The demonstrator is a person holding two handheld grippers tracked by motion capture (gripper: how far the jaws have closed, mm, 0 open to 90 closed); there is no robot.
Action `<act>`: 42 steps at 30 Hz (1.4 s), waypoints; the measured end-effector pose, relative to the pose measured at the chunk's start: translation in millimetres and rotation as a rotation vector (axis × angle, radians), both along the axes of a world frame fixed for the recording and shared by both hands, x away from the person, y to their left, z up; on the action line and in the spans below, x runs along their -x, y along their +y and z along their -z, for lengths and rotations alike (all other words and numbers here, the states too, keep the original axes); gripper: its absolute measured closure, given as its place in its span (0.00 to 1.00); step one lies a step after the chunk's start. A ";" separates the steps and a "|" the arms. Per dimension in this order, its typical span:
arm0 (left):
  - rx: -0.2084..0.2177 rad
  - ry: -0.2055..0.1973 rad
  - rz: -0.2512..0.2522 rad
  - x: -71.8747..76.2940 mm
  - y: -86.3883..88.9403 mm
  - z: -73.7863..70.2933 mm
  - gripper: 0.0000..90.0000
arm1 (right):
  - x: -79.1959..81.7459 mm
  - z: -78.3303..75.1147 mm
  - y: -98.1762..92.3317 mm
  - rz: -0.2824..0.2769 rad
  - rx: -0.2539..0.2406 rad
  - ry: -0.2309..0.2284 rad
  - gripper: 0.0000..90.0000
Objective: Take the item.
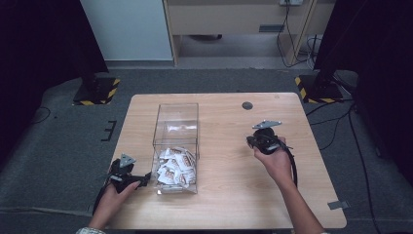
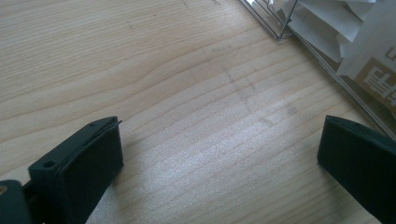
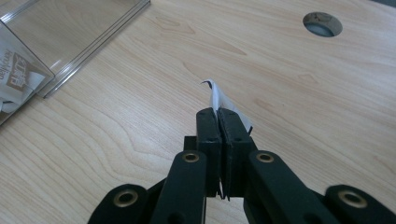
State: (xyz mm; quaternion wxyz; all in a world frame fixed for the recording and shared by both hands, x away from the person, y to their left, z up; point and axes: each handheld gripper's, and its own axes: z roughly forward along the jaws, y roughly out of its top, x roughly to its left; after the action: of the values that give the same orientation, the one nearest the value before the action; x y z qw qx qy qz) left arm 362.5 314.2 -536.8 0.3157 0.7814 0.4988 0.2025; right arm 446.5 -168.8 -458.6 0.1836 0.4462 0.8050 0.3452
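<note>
A clear plastic box [image 1: 176, 122] stands left of the table's middle, with several white and brown packets [image 1: 174, 165] heaped at its near end. My left gripper [image 1: 145, 178] lies low by the box's near left corner. In the left gripper view it [image 2: 222, 135] is open wide over bare wood, with the box edge [image 2: 280, 28] and packets [image 2: 369, 46] at the upper right. A hand holds my right gripper [image 1: 253, 140] right of the box. In its own view it [image 3: 218, 114] is shut on a white packet [image 3: 218, 97] that sticks out past the jaw tips.
A round cable hole [image 1: 247, 105] [image 3: 322, 23] sits in the wooden table [image 1: 219, 204] beyond my right gripper. The box wall [image 3: 70, 42] lies off to that gripper's upper left. Dark stands with striped bases [image 1: 97, 91] flank the table's far corners.
</note>
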 end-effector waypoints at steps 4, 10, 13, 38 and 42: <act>0.000 0.000 0.000 0.0 0.0 0.0 0.00 | -2.9 3.0 0.0 0.004 -0.012 0.006 0.98; 0.000 0.000 0.000 0.0 0.0 0.0 0.00 | -7.0 11.8 1.5 0.011 0.001 0.023 0.97; 0.000 0.000 0.000 0.0 0.0 0.0 0.00 | -9.4 18.3 1.5 0.019 0.003 0.032 0.97; 0.000 0.000 0.000 0.0 0.0 0.0 0.00 | -15.9 34.6 13.5 0.020 0.012 0.072 0.93; 0.000 0.000 0.000 0.0 0.0 0.0 0.00 | -17.4 35.5 16.1 0.023 0.014 0.071 0.90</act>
State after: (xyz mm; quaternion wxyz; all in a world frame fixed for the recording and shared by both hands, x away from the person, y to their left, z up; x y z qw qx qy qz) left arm 362.5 314.2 -536.8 0.3156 0.7814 0.4987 0.2026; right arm 463.9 -152.8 -494.2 0.1622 0.4661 0.8082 0.3214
